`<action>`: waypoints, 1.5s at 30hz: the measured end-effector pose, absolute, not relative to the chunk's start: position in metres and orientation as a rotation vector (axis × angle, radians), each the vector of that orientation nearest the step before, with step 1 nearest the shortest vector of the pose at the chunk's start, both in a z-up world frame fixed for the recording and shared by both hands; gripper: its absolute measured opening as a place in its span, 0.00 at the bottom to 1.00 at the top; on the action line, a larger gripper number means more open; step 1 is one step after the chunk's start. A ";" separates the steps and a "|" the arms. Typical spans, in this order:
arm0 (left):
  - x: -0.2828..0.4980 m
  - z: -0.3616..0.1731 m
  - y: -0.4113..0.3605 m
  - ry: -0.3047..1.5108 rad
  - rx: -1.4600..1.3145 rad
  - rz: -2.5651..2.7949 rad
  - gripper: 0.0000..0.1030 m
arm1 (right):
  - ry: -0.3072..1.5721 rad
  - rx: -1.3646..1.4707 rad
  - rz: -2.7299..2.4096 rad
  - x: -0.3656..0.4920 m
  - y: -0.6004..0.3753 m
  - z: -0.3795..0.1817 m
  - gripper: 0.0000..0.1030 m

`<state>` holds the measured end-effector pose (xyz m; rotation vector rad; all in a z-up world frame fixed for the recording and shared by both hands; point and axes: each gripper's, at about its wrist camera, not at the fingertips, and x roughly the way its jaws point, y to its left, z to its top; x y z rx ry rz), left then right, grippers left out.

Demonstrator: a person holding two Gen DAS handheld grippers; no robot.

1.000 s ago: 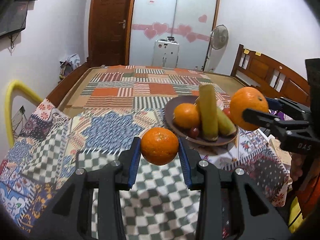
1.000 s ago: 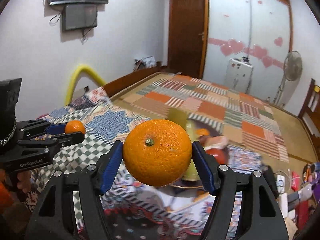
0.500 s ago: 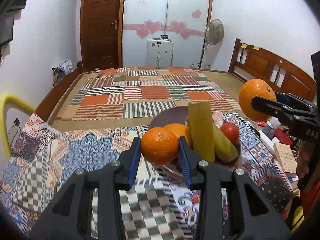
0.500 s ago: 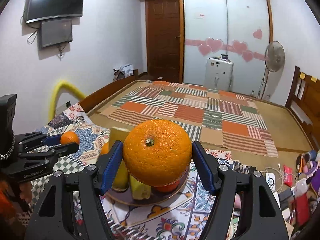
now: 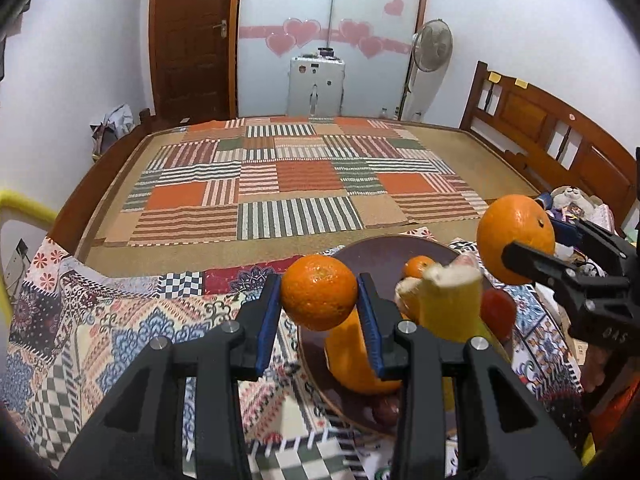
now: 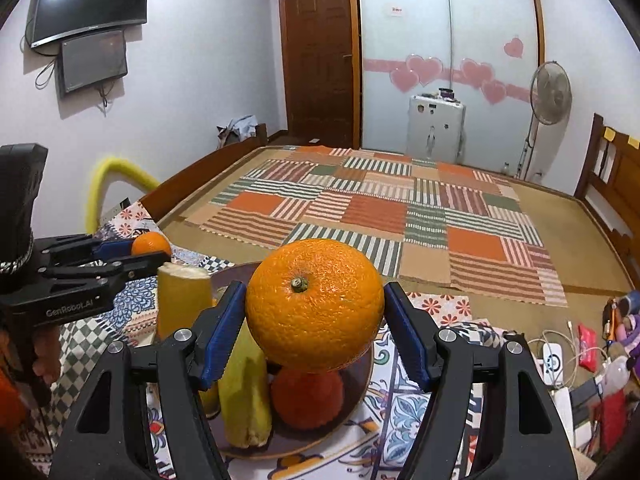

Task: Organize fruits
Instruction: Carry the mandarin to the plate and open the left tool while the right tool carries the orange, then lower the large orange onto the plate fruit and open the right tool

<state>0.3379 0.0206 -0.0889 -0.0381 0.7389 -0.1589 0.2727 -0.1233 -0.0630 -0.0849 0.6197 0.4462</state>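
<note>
Bedroom walls, a wooden door and a patchwork-covered bed [image 5: 288, 184] frame the scene, with a patterned cloth over the near surface [image 5: 120, 320] where a dark plate [image 6: 360, 376] of fruit sits. Compared with a second ago, both hands have carried their loads in toward the plate: the left gripper [image 5: 319, 308] was out over the checked cloth and now hangs at the plate's near-left rim, and the right gripper [image 6: 314, 320] is now right above the dish. The left fingers [image 5: 267, 316] stand narrowly apart, their blue pads pressed on a small orange [image 5: 319, 298]. The right fingers [image 6: 222, 334] are spread wider and clamp a big orange [image 6: 314, 306] above a red fruit [image 6: 306, 398]. On the plate a cut yellow stalk [image 6: 182, 304] stands upright beside a yellow-green piece [image 6: 244, 396], with another orange [image 5: 418, 266] farther back.
</note>
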 end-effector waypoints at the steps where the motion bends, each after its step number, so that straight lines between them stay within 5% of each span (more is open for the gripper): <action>1: 0.341 -0.091 0.020 0.745 -0.039 -0.160 0.36 | 0.625 -0.084 0.447 0.274 -0.124 -0.064 0.65; 14: 0.364 -0.112 0.008 0.811 -0.038 -0.204 0.36 | 0.625 -0.151 0.455 0.265 -0.121 -0.072 0.65; 23: 0.363 -0.113 0.013 0.809 -0.038 -0.209 0.48 | 0.638 -0.132 0.466 0.274 -0.123 -0.069 0.65; 45: 0.331 -0.079 0.053 0.656 -0.011 -0.016 0.54 | 0.741 -0.136 0.484 0.328 -0.096 -0.085 0.65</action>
